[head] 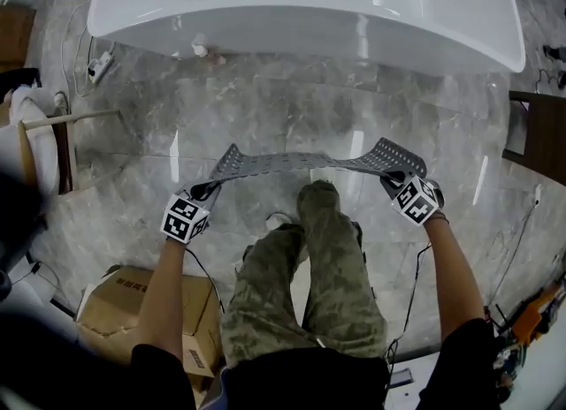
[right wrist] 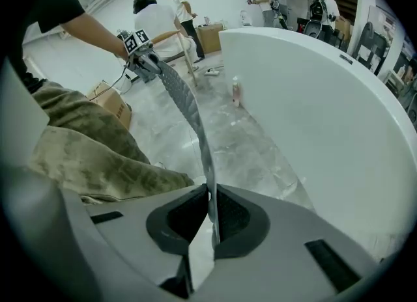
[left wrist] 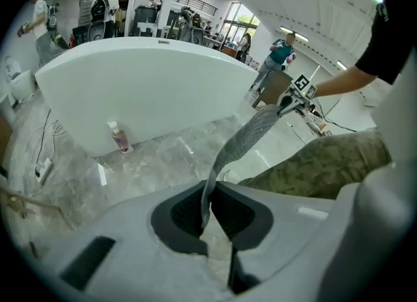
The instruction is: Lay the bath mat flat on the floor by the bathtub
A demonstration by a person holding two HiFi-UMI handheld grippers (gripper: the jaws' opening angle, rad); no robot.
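Mat (head: 301, 163) spans left tool (head: 208, 189) to right tool (head: 389, 178) (clamped).

A grey, perforated bath mat (head: 301, 163) is seen stretched across the centre of the frame, its ends pinched in the left gripper (head: 208, 189) and right gripper (head: 392, 178). It is held above the grey marble floor (head: 265, 99), with the white bathtub (head: 301, 11) spanning the top.

Grey marble floor (head: 265, 108) bears a white bathtub (head: 309, 2); a cardboard box (head: 124, 300).
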